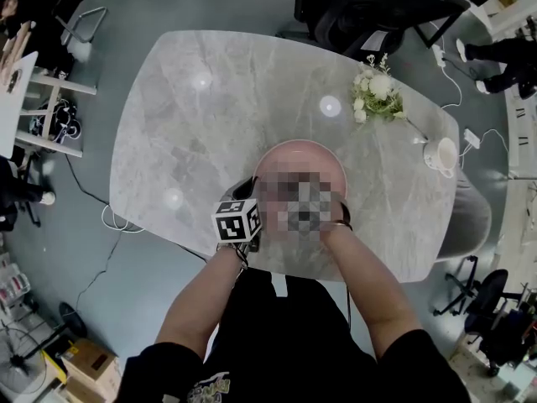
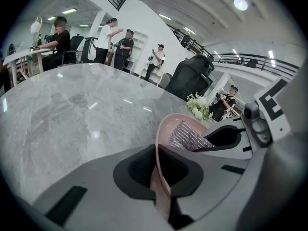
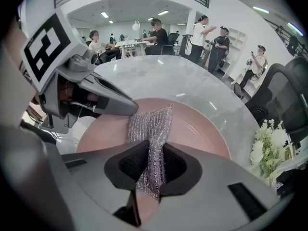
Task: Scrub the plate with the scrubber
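A pink plate (image 1: 299,159) sits tilted near the front edge of the grey marble table (image 1: 193,141); a mosaic patch covers part of it. My left gripper (image 2: 161,171) is shut on the plate's near rim (image 2: 163,129) and holds it edge-up. My right gripper (image 3: 150,166) is shut on a silver mesh scrubber (image 3: 153,124), which lies flat against the plate's inner face (image 3: 202,129). The left gripper's tip (image 3: 108,105) shows in the right gripper view at the plate's left edge. In the head view the left gripper's marker cube (image 1: 237,221) is plain; the right gripper is hidden by the patch.
A bunch of white flowers (image 1: 376,95) and a white cup (image 1: 442,154) stand on the table's right side. Office chairs (image 1: 369,11) stand beyond the far edge. Several people stand or sit in the background (image 2: 115,40).
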`<state>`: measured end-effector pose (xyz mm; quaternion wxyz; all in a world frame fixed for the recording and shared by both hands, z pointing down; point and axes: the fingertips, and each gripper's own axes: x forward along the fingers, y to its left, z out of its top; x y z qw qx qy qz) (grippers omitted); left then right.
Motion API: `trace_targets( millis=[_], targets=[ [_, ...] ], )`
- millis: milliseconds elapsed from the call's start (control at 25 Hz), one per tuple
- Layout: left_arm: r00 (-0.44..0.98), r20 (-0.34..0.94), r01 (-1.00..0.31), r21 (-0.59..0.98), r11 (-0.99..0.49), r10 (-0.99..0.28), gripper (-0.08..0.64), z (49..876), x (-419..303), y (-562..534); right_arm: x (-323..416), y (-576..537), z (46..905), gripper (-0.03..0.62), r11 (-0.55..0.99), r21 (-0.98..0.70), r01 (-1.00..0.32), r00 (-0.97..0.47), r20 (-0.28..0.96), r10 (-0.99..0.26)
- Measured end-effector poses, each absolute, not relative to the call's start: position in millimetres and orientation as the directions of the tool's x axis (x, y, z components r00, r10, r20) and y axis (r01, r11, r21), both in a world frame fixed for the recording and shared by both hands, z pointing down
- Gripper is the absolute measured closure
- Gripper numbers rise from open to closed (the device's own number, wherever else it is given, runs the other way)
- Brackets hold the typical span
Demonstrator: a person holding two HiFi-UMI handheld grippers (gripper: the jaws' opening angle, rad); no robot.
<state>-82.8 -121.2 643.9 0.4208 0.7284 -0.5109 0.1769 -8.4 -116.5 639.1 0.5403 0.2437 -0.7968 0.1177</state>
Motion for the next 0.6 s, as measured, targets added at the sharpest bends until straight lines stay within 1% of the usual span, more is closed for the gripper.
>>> trace_targets(
  millis=[360,600],
  targets=[
    [0.418,0.689,-0.893,0.429,-0.132,-0.592,0.534,644,-83,-121,30,-150,639,0.515,0.751,0.091,-0.654,-0.248,0.912,-0.327],
    [0.412,0.692,-0.897,0.423,-0.130,-0.593,0.534,645,-83,-121,55,-159,639,0.515,0.697,0.104,-0.709,-0.214,0.911,-0.353]
  ],
)
